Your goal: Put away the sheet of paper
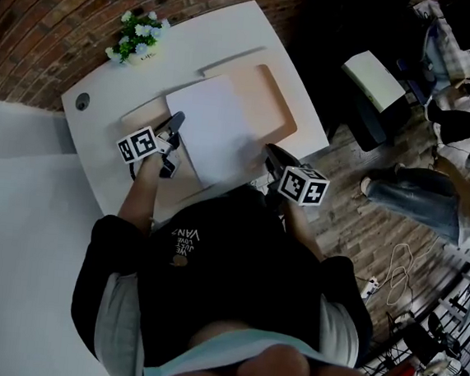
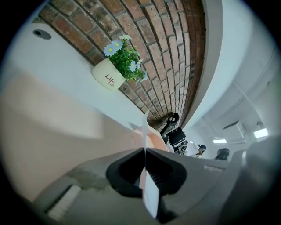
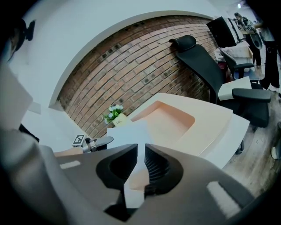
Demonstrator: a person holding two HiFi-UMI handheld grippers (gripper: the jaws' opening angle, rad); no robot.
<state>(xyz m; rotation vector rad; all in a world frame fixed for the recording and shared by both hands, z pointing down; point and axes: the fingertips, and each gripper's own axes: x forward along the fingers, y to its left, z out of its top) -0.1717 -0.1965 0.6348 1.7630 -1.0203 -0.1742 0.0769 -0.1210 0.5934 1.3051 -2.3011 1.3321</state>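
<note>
The white sheet of paper [image 1: 212,127] is held between both grippers above a shallow peach tray [image 1: 274,104] on the white desk [image 1: 234,26]. My left gripper [image 1: 175,123] is shut on the sheet's left edge; in the left gripper view the paper [image 2: 144,129] shows edge-on, pinched between the jaws of that gripper [image 2: 144,149]. My right gripper [image 1: 270,152] is at the sheet's near right corner. In the right gripper view the paper [image 3: 127,132] runs through the narrow slot of that gripper [image 3: 140,147], shut on it, with the tray [image 3: 169,121] beyond.
A small pot of daisies [image 1: 135,37] stands at the desk's far left by the brick wall. A round cable hole [image 1: 82,101] is at the left edge. A black office chair [image 1: 377,89] stands right of the desk, and another person's legs [image 1: 416,196] are on the floor further right.
</note>
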